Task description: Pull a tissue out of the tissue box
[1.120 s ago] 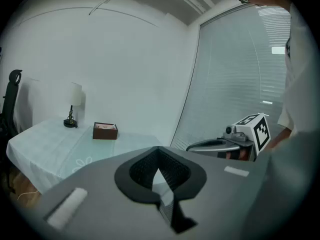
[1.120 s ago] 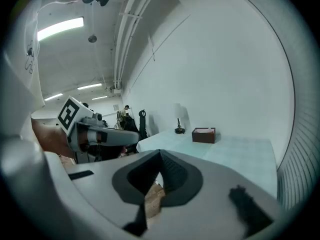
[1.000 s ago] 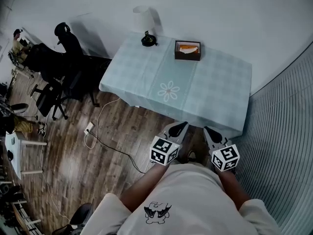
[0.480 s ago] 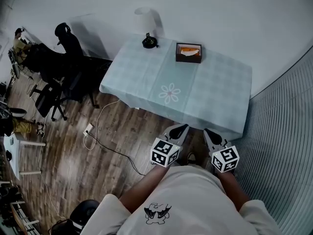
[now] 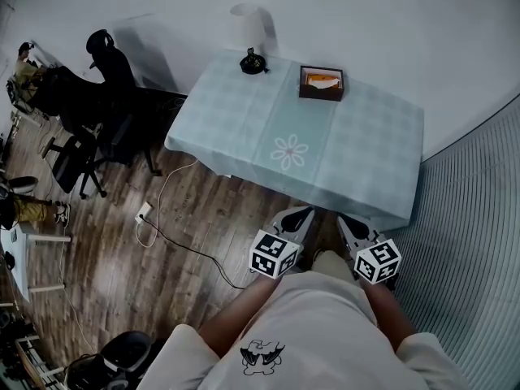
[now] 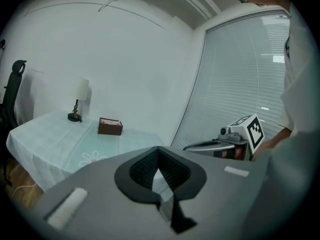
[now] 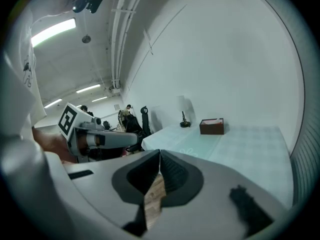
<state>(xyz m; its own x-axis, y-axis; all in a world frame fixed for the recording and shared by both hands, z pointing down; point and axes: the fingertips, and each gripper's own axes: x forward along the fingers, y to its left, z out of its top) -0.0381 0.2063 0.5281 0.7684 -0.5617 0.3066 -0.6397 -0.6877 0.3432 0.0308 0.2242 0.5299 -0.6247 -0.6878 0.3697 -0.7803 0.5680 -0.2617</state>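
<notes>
Since one second ago the desk [image 5: 370, 165] has slid a little toward 1 o'clock in the head view. A shoe [image 5: 329, 260] now shows between my two tools, so I judge that I am stepping closer. The tools themselves kept their place in front of my body.

Both are empty. The left tool [image 5: 297, 214] has its jaws together on nothing, and the right tool [image 5: 348, 221] is the same. Both are low, before the near edge of the desk.

The tissue box [image 5: 321, 83] stands at 12 o'clock from me, on the far side of the desk and well apart from both tools. A lamp [image 5: 253, 31] is at its 9 o'clock. The tissue in its opening is too small to read from here.

To do this step well, I think I must first come right up to the near edge, because the box is far across the cloth. I should spread the jaws of one tool before it arrives, not above the box. The box looks light and may lift with the tissue, so the other tool should press on its rim while I pinch only the top sheet and pull straight up.
</notes>
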